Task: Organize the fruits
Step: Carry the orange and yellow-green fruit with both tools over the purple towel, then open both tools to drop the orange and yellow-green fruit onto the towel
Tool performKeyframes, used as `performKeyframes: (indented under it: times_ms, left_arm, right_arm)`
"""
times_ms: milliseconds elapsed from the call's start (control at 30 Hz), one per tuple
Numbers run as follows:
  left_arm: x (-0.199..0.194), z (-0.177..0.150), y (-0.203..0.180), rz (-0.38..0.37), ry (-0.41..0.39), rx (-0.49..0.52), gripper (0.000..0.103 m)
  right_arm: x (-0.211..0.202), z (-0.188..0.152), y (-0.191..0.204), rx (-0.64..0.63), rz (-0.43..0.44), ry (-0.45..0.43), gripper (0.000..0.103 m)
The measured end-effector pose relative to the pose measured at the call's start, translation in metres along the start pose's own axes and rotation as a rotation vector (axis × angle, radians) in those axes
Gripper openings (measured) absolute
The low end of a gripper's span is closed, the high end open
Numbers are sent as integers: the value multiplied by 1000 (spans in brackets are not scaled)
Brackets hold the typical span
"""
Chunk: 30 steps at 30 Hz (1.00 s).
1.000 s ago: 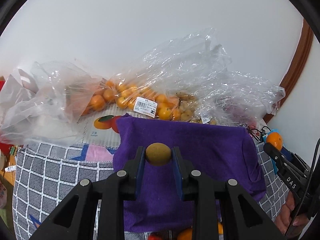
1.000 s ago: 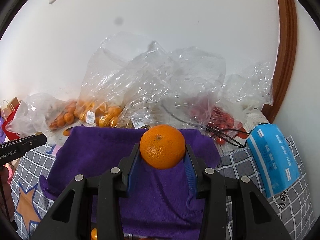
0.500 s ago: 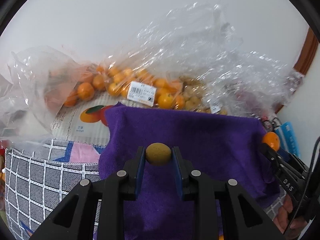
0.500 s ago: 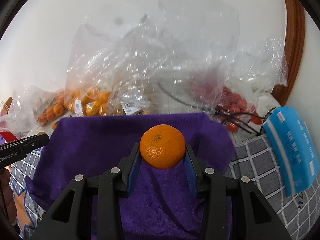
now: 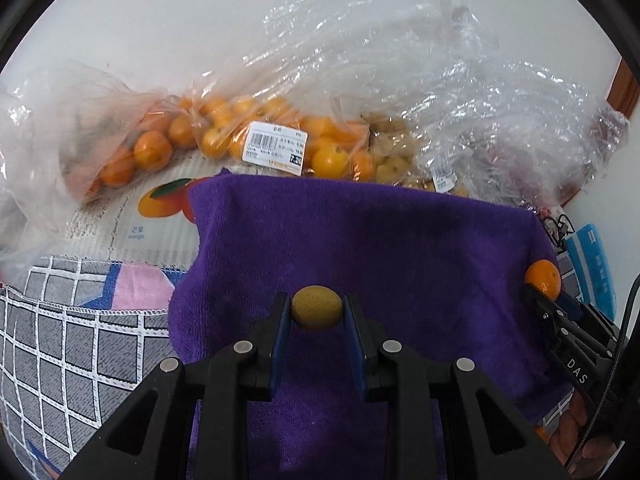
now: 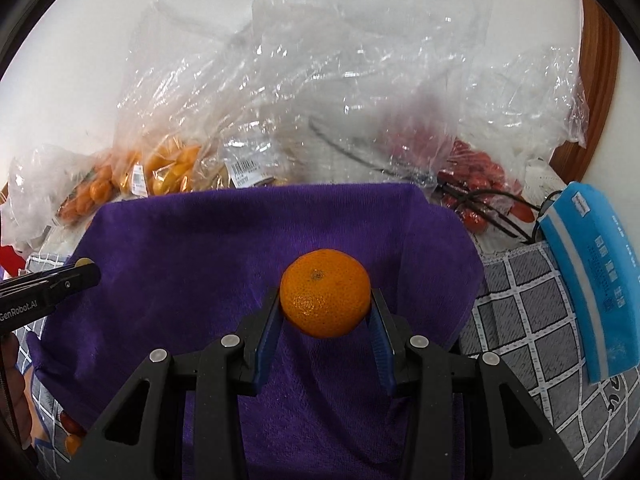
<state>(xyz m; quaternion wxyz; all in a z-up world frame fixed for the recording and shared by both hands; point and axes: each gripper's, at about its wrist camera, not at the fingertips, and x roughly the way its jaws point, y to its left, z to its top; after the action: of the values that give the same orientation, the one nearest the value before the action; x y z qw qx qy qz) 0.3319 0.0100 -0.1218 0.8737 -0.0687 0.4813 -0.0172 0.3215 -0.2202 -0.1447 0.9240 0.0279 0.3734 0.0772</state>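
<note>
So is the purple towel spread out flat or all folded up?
Spread out, mostly. The purple towel lies open under both held fruits, with a few soft wrinkles and a drooping right edge.

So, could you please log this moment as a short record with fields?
left gripper: shut on small yellow-brown fruit
right gripper: shut on orange
beneath both: purple towel
behind towel: clear bags of oranges, bag of red fruit
right of towel: blue pack on grey checked cloth
</note>
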Motion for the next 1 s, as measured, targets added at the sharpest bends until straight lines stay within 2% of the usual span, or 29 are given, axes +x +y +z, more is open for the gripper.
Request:
performKeyframes:
  times_ms: [767, 1000]
  left_arm:
    - [23, -6, 3, -27, 58, 4, 26]
    - [23, -8, -3, -25, 68, 44, 27]
  right_arm:
    - [13, -2, -1, -6, -4, 67, 42]
    - [11, -1, 1, -11, -3, 87, 42]
